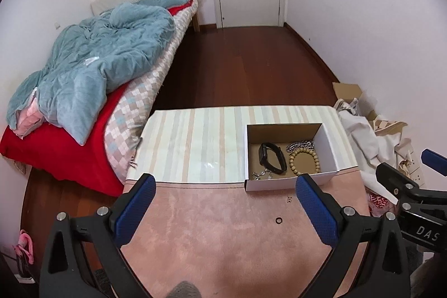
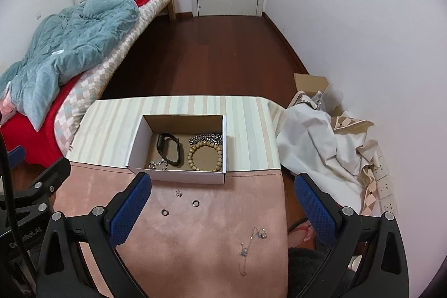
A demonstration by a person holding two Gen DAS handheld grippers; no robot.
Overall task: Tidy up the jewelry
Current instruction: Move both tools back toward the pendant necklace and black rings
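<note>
An open white cardboard box [image 1: 327, 144] [image 2: 178, 175] stands on the table and holds a black watch [image 1: 272, 158] [image 2: 169, 148], a wooden bead bracelet [image 1: 304, 159] [image 2: 205, 155], a silver chain [image 1: 300, 145] [image 2: 206, 138] and a small silver piece [image 1: 261, 175] [image 2: 158, 165]. On the pink mat [image 1: 223, 228] [image 2: 195, 236] lie two small rings [image 2: 165, 212] [image 2: 195, 203], a tiny earring [image 2: 178, 193] and a thin necklace [image 2: 250, 240]. One ring [image 1: 278, 220] shows in the left wrist view. My left gripper [image 1: 226, 210] hovers open just short of the box. My right gripper [image 2: 220, 208] is open above the mat.
The table has a striped cover [image 1: 201, 136] beyond the mat. A bed with a teal duvet [image 1: 97, 57] stands to the left. White cloth and bags [image 2: 321, 141] pile up at the right by a cardboard box [image 2: 310, 83]. A power strip [image 2: 387, 186] lies by the wall.
</note>
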